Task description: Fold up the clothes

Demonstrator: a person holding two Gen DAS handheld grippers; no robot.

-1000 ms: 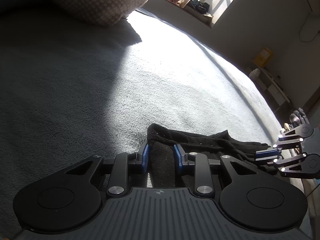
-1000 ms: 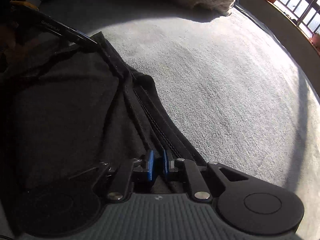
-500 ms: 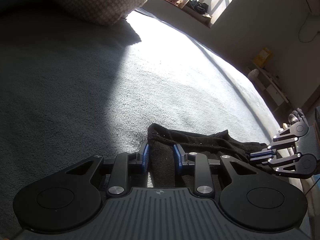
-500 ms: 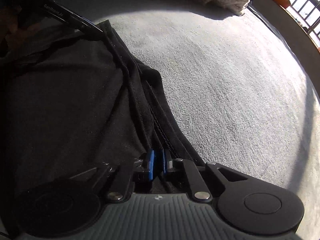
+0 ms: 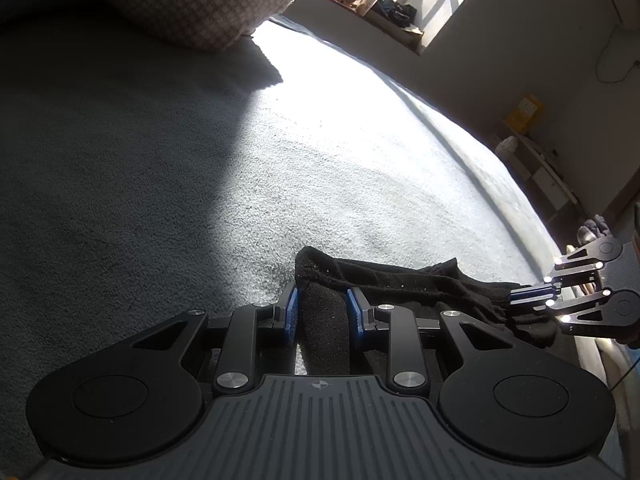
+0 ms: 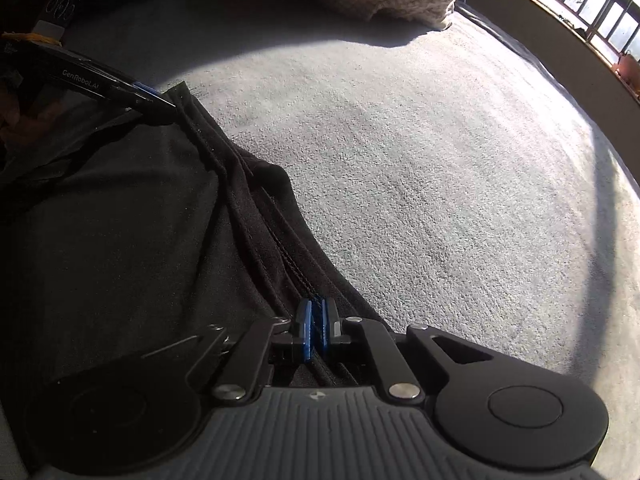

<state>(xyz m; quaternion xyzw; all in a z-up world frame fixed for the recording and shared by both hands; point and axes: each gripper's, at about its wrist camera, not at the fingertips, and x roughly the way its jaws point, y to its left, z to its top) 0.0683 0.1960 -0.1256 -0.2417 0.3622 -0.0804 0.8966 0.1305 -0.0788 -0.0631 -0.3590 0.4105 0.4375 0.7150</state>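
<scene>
Slippage worries me: my right gripper [image 6: 316, 334], fingers opening around the black garment [image 6: 120, 240] hem, may drop it; left gripper [image 5: 320, 312] clamps a thick fold.

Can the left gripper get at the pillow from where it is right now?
Probably not: the left gripper has the black garment between its fingers, and the pillow lies far across the bed.

- The garment [image 5: 400, 280] lies on the bed [image 5: 160, 160], at its near edge.
- The left tool [image 5: 320, 308] sits at one corner of the garment, the right tool [image 5: 532, 295] at the other end.
- A pillow [image 5: 192, 0] lies far behind.
- A windowsill [image 5: 360, 4] runs beyond the bed.
</scene>
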